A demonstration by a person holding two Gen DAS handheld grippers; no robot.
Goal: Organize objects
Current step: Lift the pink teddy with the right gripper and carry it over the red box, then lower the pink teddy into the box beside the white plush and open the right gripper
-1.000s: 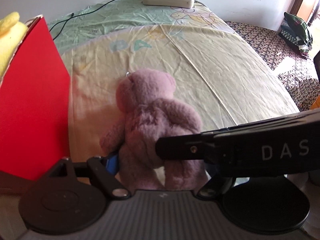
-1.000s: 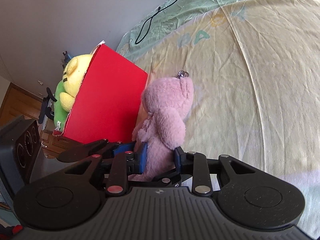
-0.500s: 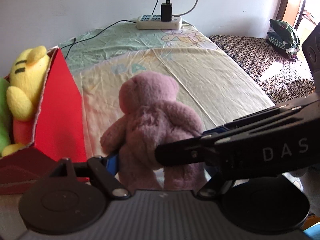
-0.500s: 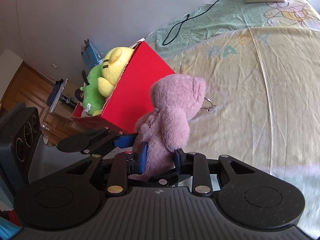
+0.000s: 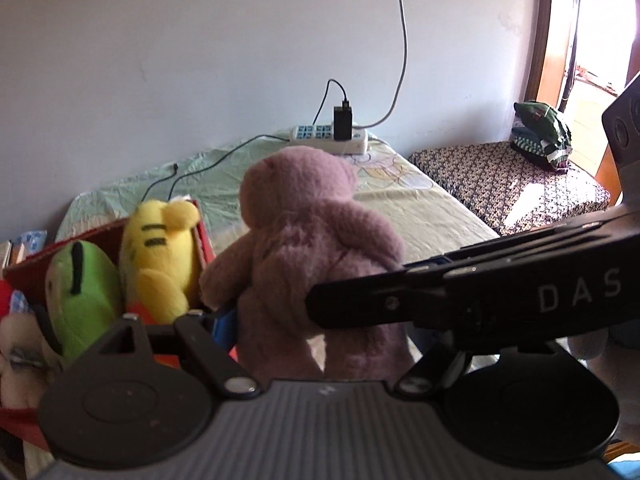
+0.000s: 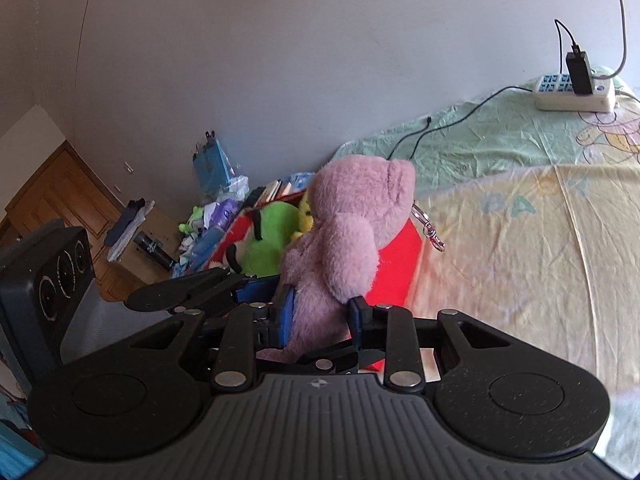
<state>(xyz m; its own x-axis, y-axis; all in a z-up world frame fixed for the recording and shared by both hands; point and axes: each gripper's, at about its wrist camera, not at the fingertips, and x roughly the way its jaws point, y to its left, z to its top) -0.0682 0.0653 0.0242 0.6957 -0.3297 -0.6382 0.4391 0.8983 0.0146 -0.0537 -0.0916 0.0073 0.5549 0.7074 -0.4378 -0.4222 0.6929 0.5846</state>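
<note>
Right wrist view: both the right gripper (image 6: 320, 312) and left gripper (image 5: 320, 320) clamp the pink bear (image 6: 344, 240). It hangs just beside the red box (image 6: 396, 268) rim; open bedsheet (image 6: 540, 248) lies rightward.

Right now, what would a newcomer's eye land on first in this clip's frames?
The pink teddy bear dominates the centre of both views, clamped at its lower body by the right gripper and the left gripper, up off the bed. Just to its left sits the red box already stuffed with a yellow plush and a green plush. At the far end of the bed lies a white power strip.
</note>
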